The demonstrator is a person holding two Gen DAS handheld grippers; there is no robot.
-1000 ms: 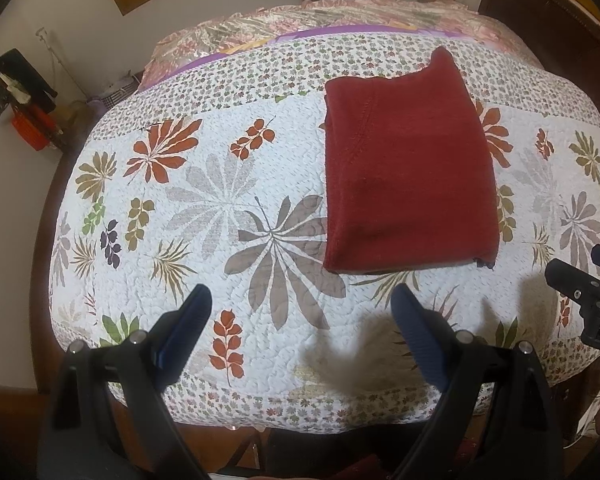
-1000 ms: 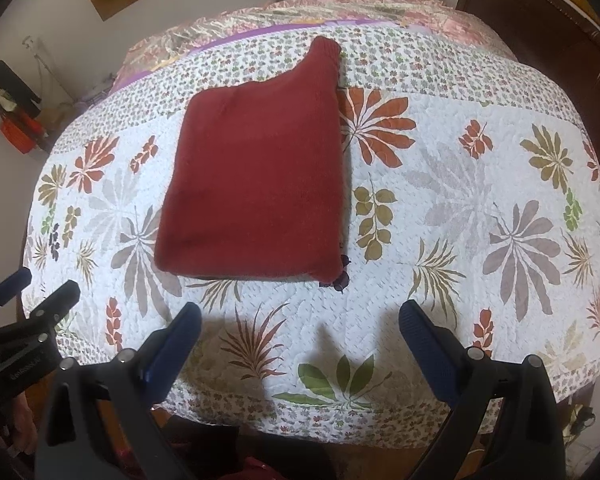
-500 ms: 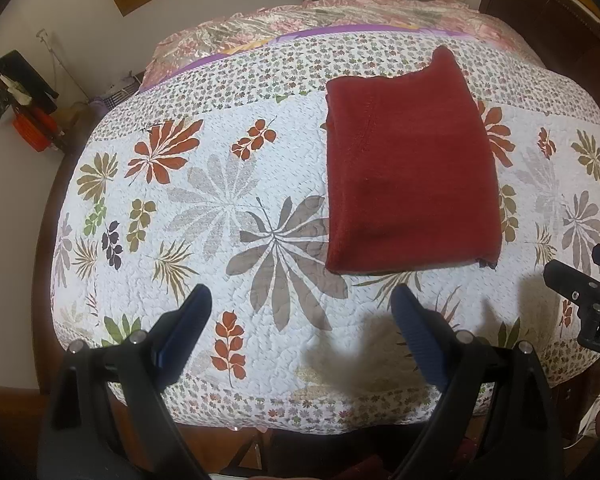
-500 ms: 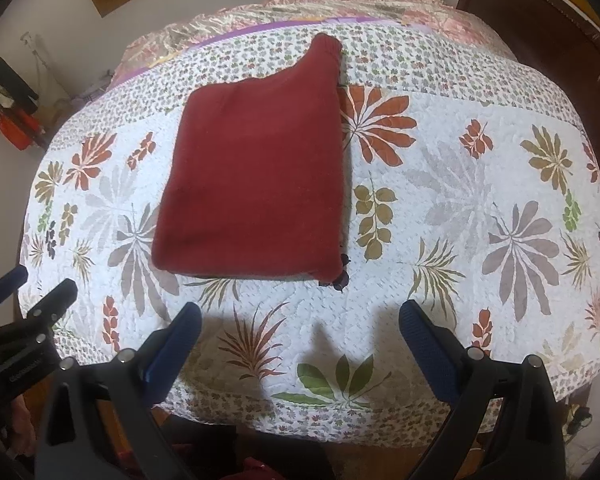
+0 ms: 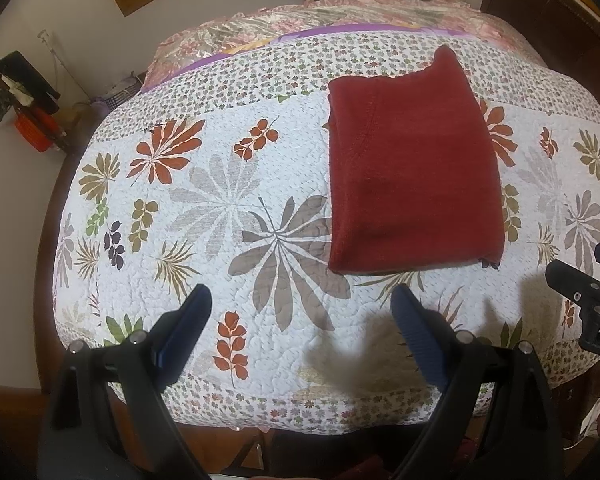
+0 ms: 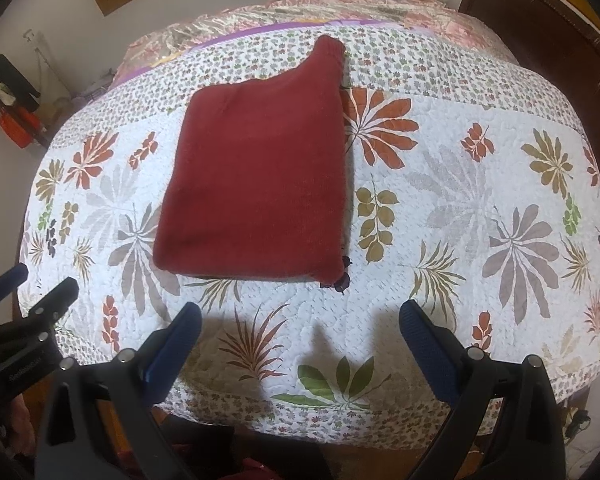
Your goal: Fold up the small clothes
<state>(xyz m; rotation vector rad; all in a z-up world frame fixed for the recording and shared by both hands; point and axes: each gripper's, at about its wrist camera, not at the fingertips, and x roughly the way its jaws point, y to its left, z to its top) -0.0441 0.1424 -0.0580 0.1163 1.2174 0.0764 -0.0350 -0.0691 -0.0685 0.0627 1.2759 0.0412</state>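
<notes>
Red garment (image 5: 414,176) lies folded flat on the quilt (image 5: 228,216), a rough rectangle with one narrow corner poking out at the far end toward the pillows. Near edge is a soft fold; a small dark tag or scrap shows at its near right corner (image 6: 342,278). Nothing rests on the garment.

Left gripper (image 5: 300,316): jaws spread wide, holding nothing, hovering over the near edge of the quilt, short of the garment's near left corner. Blue pads (image 5: 186,328) are clear of the cloth.

Right gripper (image 6: 300,330): also released, empty, jaws wide apart, over the quilt just short of the garment's near edge. No contact with fabric.

Each gripper's tip shows at the side of the other's view, so the two sit side by side.

Containers: an orange crate (image 5: 34,132) stands on the floor by the wall, left of the bed; contents too small to tell.
</notes>
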